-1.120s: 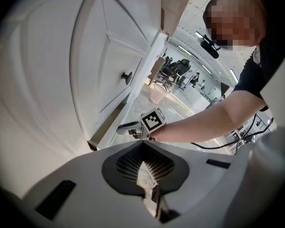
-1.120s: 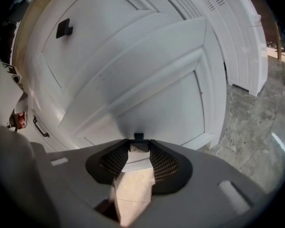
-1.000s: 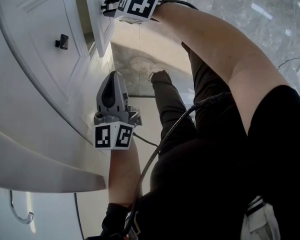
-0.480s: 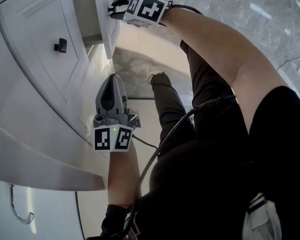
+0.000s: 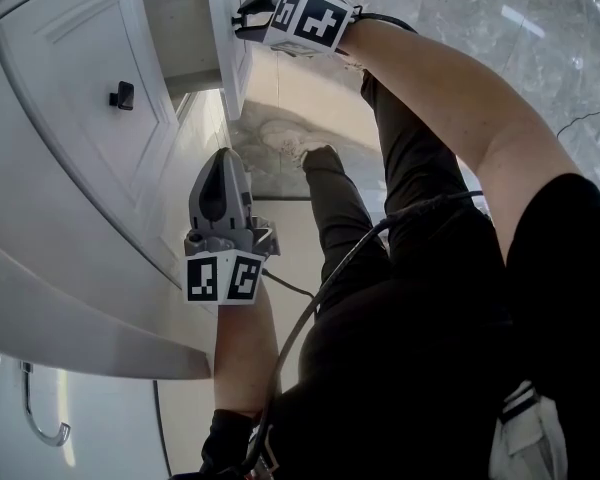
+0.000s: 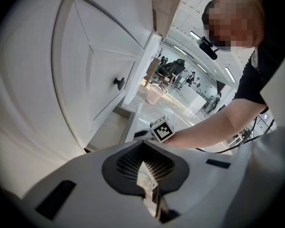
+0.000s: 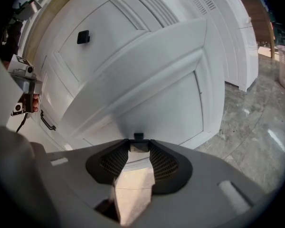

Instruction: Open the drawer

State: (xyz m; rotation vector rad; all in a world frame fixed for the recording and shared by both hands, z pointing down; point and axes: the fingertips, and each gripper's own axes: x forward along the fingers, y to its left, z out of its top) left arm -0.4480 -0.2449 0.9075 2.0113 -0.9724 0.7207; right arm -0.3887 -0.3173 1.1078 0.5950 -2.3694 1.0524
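Finds the drawer further out of the white cabinet than a second ago, with the front panel shifted rightward in the head view and more of the dim inside bared behind it. Counts as real progress on the task: partly open already, and by judgement needing only more of the same straight pull. Leaves the neighbouring panel and its black knob shut and untouched. Has carried the right gripper along with the drawer's front, at the top of the head view, arm stretched out toward it. Keeps the left gripper almost where it was, lower in the head view, just beside the cabinet face and seemingly clear of it. Shows, in the left gripper view, those jaws closed together on nothing. Shows, in the right gripper view, the other jaws standing fairly wide yet clamped on the drawer's small dark knob, a pad on either side of it, the drawer's front filling the space beyond. Suggests a firm hold, since front and gripper have travelled together. Risks, by judgement, a slip off so small a knob if pulled at an angle.
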